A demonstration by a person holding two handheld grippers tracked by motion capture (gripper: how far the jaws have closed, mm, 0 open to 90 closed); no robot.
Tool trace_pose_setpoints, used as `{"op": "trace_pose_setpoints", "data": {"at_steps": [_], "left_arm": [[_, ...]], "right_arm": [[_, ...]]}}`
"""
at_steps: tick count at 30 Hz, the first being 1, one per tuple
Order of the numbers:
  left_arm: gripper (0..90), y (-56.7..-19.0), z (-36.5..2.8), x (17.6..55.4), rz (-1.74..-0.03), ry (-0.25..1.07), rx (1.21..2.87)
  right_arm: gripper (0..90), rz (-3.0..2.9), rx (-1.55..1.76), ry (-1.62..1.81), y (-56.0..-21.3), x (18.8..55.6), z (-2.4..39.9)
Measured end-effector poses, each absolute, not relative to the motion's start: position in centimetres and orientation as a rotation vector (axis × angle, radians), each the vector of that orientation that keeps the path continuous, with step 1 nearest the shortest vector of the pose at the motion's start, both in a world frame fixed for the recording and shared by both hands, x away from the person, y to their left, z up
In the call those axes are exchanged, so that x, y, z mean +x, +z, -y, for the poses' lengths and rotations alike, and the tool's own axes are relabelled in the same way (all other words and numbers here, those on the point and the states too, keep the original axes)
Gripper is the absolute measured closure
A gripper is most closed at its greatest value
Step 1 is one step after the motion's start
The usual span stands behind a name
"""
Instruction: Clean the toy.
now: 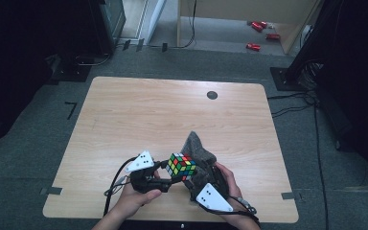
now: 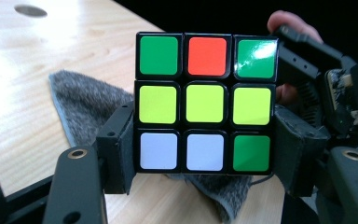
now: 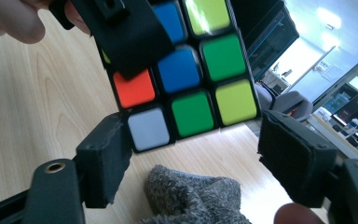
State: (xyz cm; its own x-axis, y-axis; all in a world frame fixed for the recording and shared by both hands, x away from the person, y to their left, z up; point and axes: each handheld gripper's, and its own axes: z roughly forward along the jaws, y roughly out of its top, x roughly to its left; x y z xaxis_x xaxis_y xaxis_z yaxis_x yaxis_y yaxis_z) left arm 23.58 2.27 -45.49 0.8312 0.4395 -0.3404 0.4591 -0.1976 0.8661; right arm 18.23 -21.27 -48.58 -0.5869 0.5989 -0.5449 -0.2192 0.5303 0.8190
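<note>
Two grippers meet over the table's near edge: the left gripper clamps a Rubik's cube above a grey cloth; the right gripper's jaws flank it, unclenched.

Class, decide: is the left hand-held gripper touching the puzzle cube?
Touching. In the left gripper view, the left hand-held gripper has a black pad pressed flat against each side of the puzzle cube, no gap.

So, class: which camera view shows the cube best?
The left gripper view: the cube faces the camera with one whole face sharp. The right gripper view shows it tilted, blurred and partly behind a jaw; the high view shows it small.
</note>
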Motion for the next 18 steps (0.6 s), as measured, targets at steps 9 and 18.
{"op": "trace_pose_setpoints", "data": {"at_steps": [9, 18], "left_arm": [[35.2, -45.61, -1.92, 23.89, -0.682, -0.072, 1.882], [34.4, -45.64, -2.21, 24.22, -0.671, -0.144, 1.859]], "right_arm": [[28.9, -1.904, 0.239, 1.137, -48.99, 18.07, 20.89], [34.6, -1.932, 0.205, 1.151, -48.79, 17.93, 21.11]]}}
